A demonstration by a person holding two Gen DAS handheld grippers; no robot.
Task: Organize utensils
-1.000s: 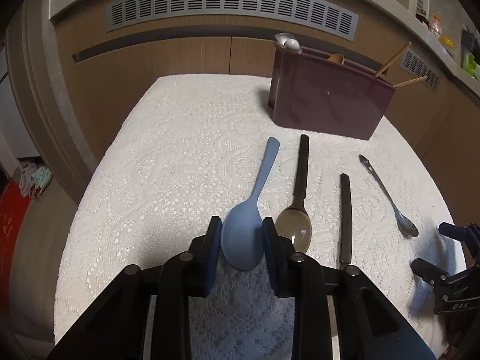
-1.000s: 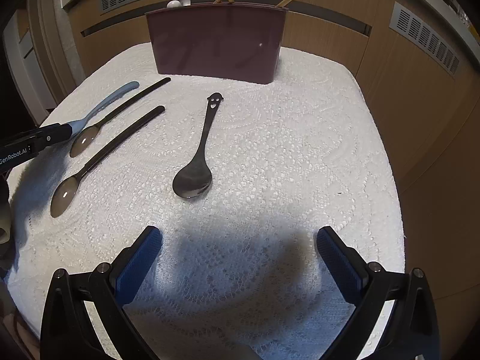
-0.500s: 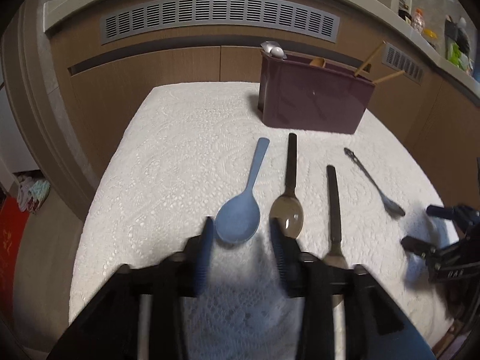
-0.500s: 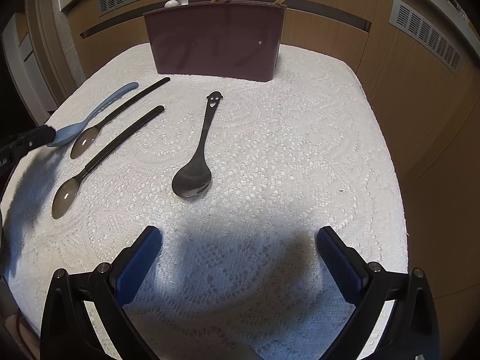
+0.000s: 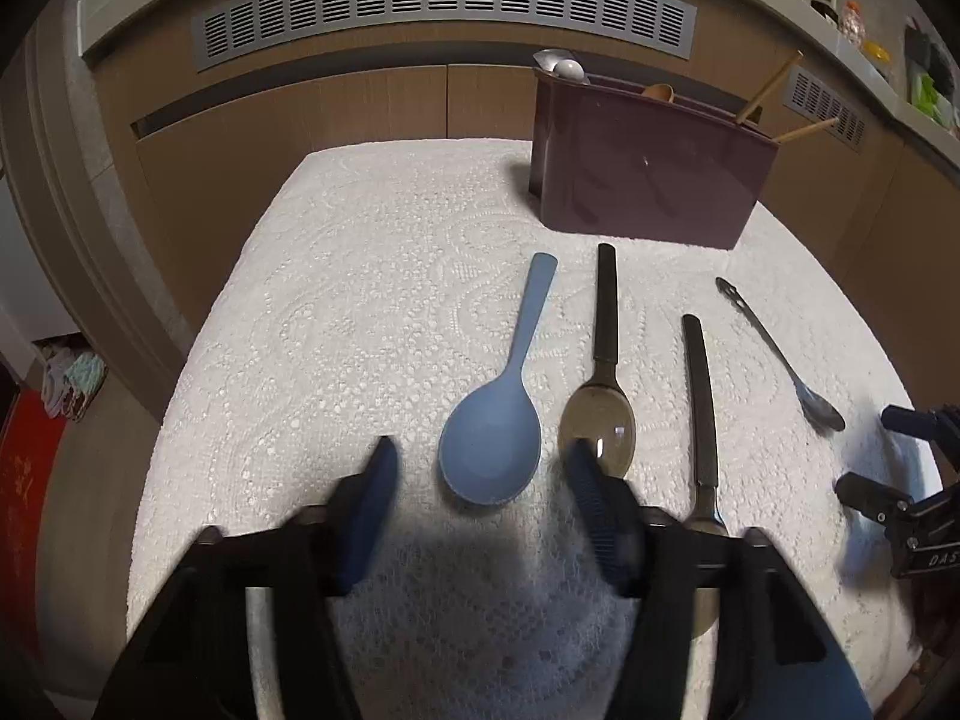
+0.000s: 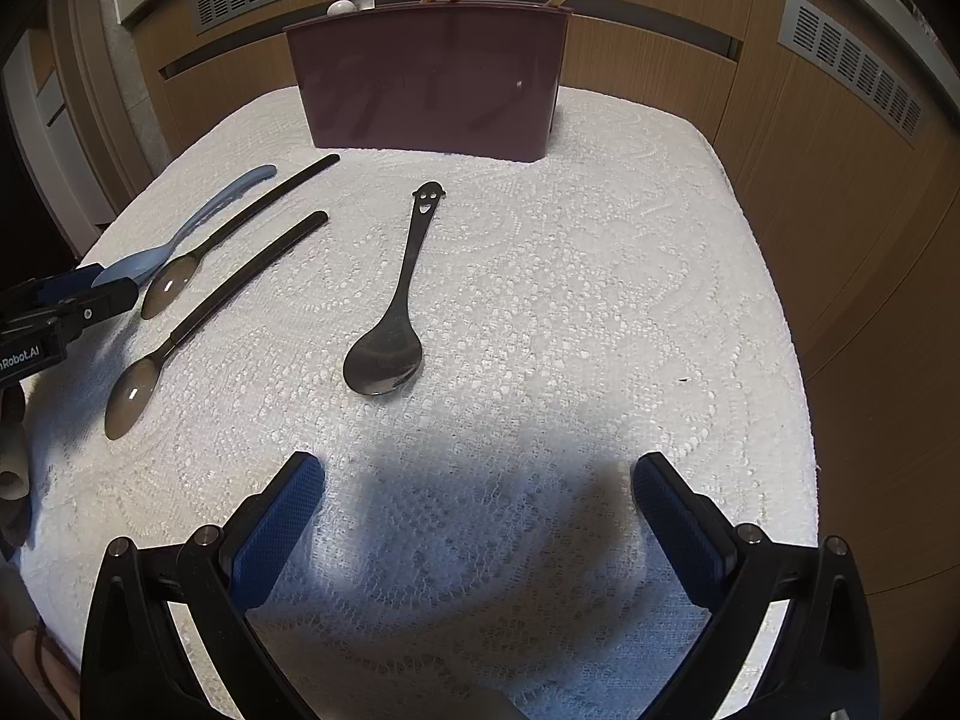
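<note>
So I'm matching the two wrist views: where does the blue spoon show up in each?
Left wrist view: blue spoon lies low centre, bowl nearest the camera.
Right wrist view: blue spoon lies at the left edge, leftmost of the spoons.
Shared landmark: the maroon utensil holder at the cloth's far side.

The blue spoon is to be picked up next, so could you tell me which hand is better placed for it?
Left. The left gripper sits right at the blue spoon, jaws closing beside its bowl. The right gripper hangs open, well away.
</note>
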